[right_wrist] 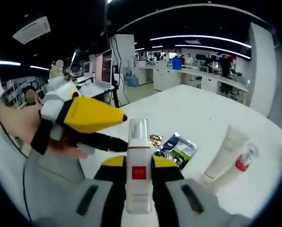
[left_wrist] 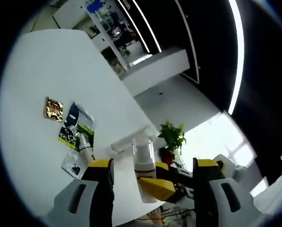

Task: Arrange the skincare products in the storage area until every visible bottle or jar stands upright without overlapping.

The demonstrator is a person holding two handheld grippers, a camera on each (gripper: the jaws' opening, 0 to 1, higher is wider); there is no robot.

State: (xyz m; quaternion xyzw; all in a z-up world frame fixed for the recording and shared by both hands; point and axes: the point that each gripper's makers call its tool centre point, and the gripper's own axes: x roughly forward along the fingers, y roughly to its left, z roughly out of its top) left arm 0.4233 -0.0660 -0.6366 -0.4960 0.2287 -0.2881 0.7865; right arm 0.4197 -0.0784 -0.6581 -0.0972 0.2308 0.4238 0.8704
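Observation:
A white pump bottle point(right_wrist: 138, 189) with a clear cap and a red label stands upright between my right gripper's point(right_wrist: 139, 163) yellow-tipped jaws, which are shut on its body. In the left gripper view the same bottle point(left_wrist: 143, 152) hangs in the air over the table edge, with the right gripper point(left_wrist: 158, 185) coming in from the right. My left gripper point(left_wrist: 152, 164) is open, its jaws wide on either side of the bottle and not touching it. It shows from the side as a yellow-nosed left gripper point(right_wrist: 91, 116) held by a hand point(right_wrist: 15, 123).
On the white table point(right_wrist: 202, 109) lie a white tube point(right_wrist: 226, 152), a small bottle with a red band point(right_wrist: 242, 161), green and blue sachets point(right_wrist: 178, 149) and a gold sachet point(right_wrist: 155, 140). A potted plant point(left_wrist: 172, 137) stands past the table edge.

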